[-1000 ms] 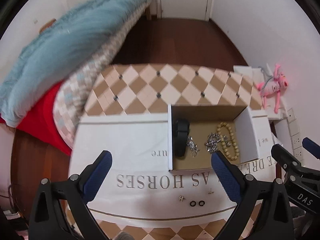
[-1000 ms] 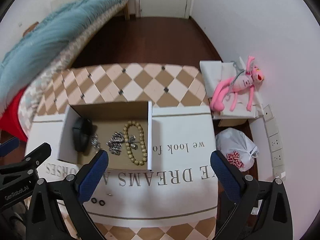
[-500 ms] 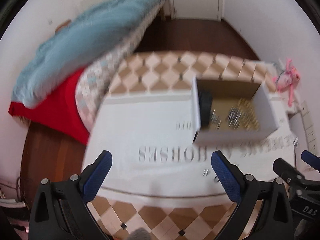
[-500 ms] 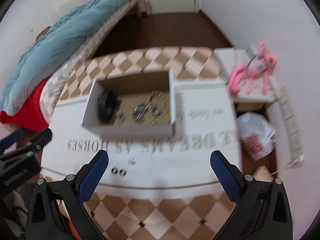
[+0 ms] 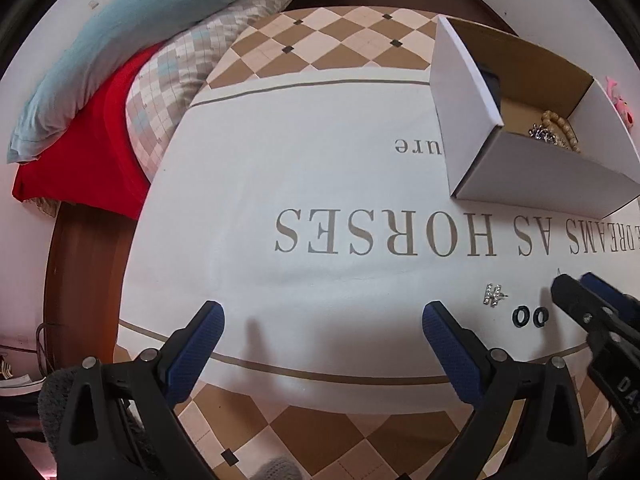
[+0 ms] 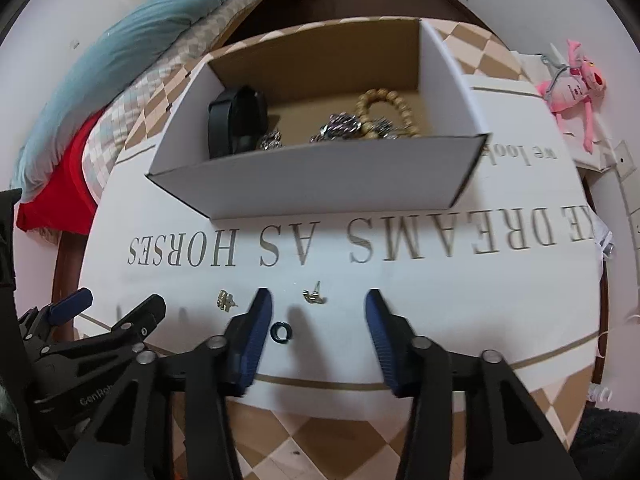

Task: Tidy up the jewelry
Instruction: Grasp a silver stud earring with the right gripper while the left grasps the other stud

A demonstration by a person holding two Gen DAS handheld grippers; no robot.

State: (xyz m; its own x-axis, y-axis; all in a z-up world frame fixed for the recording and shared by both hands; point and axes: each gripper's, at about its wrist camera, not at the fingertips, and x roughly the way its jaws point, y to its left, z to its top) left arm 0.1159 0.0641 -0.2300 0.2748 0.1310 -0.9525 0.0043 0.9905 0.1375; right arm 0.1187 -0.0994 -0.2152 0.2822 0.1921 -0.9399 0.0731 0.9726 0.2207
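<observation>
A white cardboard box stands on the white lettered cloth; it holds a black band, silver chains and a wooden bead bracelet. On the cloth in front lie a sparkly earring, a small stud earring and a black ring. My right gripper is open, low over the cloth, with the stud and the ring between its fingers. My left gripper is open and empty over bare cloth; the earring and two black rings lie to its right, the box beyond.
The table has a brown and cream diamond-pattern cover. A bed with a blue duvet and a red sheet is at the left. A pink plush toy lies at the right by the wall.
Both grippers have dropped low and closer to the table. The right gripper now straddles the stud earring and a black ring, its fingers narrower than before. The left stays wide open.
</observation>
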